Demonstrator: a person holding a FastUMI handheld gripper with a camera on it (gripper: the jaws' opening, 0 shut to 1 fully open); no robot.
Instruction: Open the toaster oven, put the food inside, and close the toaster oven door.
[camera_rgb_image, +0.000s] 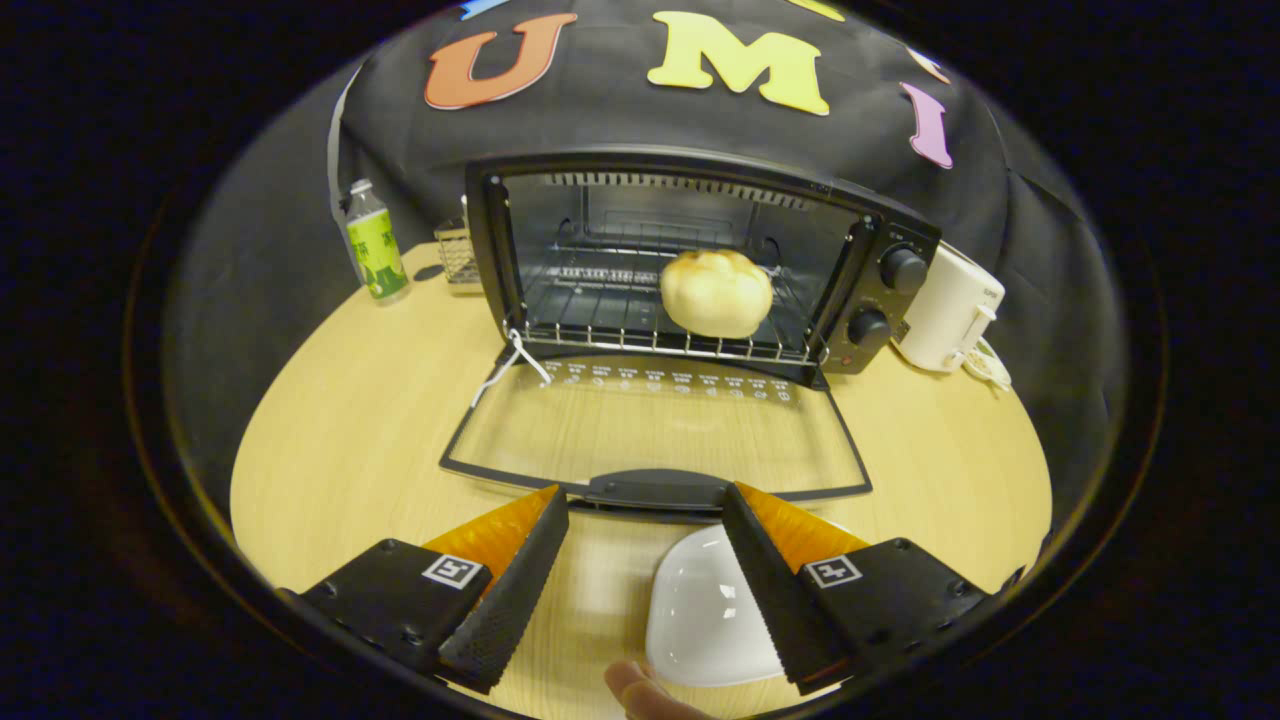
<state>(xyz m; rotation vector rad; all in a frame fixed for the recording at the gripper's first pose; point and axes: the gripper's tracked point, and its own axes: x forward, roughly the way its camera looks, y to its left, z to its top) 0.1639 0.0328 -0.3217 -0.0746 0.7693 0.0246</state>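
A black toaster oven (880, 235) stands at the back of the round wooden table with its glass door (655, 430) folded flat down toward me. A pale round bun (716, 292) rests on the wire rack (600, 320) inside, toward the right. My gripper (645, 500) is open, its fingertips just short of the door's handle (655, 490), nothing between them. A white dish (705, 610) lies on the table under and between the fingers, partly hidden by the right one.
A green-labelled bottle (375, 245) and a small wire basket (458, 255) stand left of the oven. A white kettle (950, 310) stands to its right. A fingertip of a person (640, 690) shows below the dish. Bare table (350, 450) spreads left of the door.
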